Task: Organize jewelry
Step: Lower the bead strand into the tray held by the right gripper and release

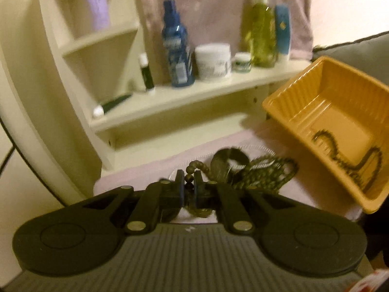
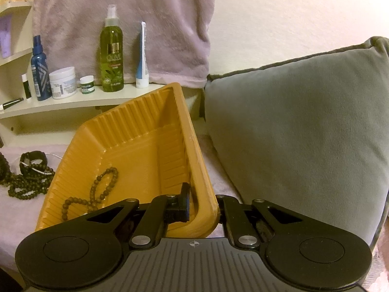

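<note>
Jewelry lies heaped on the pale pink fleece blanket at the left of the scene, a tangle of dark brown bead necklaces around a round black bracelet, and the left gripper has its fingers nearly closed on one strand of larger brown wooden beads pulled from the near edge of that pile. Judging from the left wrist view, the pinch catches only a bead or two, so the lift would go best slow and straight up, letting the strand slide free of the finer necklaces rather than dragging the whole knot along. Behind the pile, a cream shelf carries a blue bottle, a white jar and a green spray bottle, none of which need touching. Further right, the ribbed orange plastic tray is tipped up on one side, its open mouth turned toward the pile, with one brown beaded necklace already curled on its floor. The right gripper clamps the tray's right-hand rim, one finger inside the wall and the other hidden outside it; keeping that tilt steady and the low edge close to the blanket should give the left hand a short carry. A grey cushion stands just beside the tray on the far right and could nudge it if the tray swings that way
</note>
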The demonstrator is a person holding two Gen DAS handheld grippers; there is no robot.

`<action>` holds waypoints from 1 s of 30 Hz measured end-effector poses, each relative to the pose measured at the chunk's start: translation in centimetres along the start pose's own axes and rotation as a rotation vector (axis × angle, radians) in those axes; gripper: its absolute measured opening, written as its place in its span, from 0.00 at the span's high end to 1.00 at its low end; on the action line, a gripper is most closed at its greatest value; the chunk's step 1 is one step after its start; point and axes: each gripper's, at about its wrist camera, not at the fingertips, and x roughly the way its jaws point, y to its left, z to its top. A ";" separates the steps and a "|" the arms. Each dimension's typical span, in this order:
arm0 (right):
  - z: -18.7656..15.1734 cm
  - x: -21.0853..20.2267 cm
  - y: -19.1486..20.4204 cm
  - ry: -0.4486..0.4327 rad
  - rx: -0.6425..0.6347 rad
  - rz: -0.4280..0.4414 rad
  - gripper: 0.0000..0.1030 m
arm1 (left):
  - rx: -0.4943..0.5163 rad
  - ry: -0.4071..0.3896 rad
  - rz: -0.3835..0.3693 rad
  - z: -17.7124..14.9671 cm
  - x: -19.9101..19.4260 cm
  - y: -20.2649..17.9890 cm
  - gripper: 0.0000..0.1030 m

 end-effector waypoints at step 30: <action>-0.1 -0.8 0.3 -0.014 0.016 0.009 0.93 | 0.100 -0.072 -0.392 4.9 -1.1 -14.7 0.94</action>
